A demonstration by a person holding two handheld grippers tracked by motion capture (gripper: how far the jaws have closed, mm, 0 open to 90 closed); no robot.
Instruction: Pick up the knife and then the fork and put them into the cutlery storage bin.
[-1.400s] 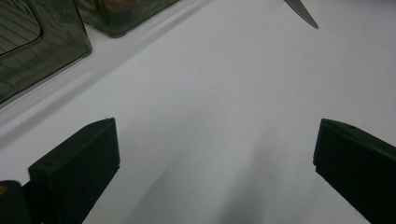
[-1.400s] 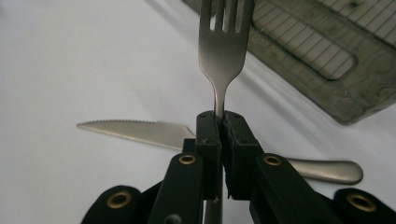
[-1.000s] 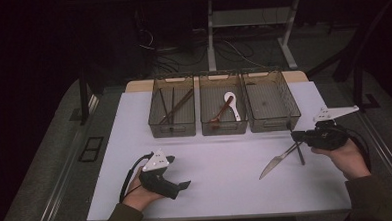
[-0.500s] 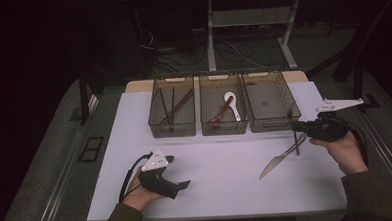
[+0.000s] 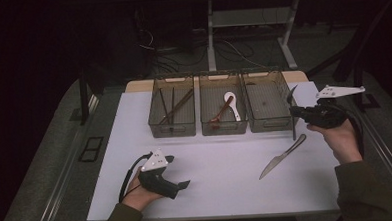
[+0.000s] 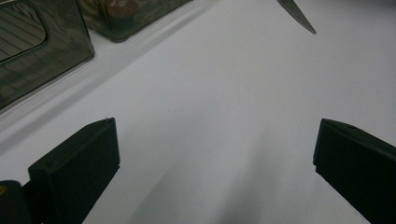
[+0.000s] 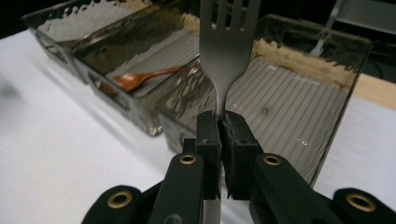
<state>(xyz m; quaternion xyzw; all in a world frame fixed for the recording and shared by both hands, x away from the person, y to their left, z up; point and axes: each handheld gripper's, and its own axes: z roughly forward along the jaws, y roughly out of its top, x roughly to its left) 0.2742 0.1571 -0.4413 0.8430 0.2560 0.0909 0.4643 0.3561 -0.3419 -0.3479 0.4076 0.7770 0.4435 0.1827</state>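
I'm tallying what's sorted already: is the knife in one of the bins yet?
No, the knife lies on the white table, in front of the bins.

Brushed-metal fork (image 7: 227,44), glossy translucent plastic bins (image 7: 299,100), reddish wooden spoon (image 7: 140,77).

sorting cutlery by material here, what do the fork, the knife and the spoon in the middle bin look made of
Fork: likely brushed steel, grey with a dull sheen. Knife: probably metal too, pale silvery blade and handle. Brown spoon: looks like wood, warm reddish-brown and matte, though coloured plastic can't be ruled out.
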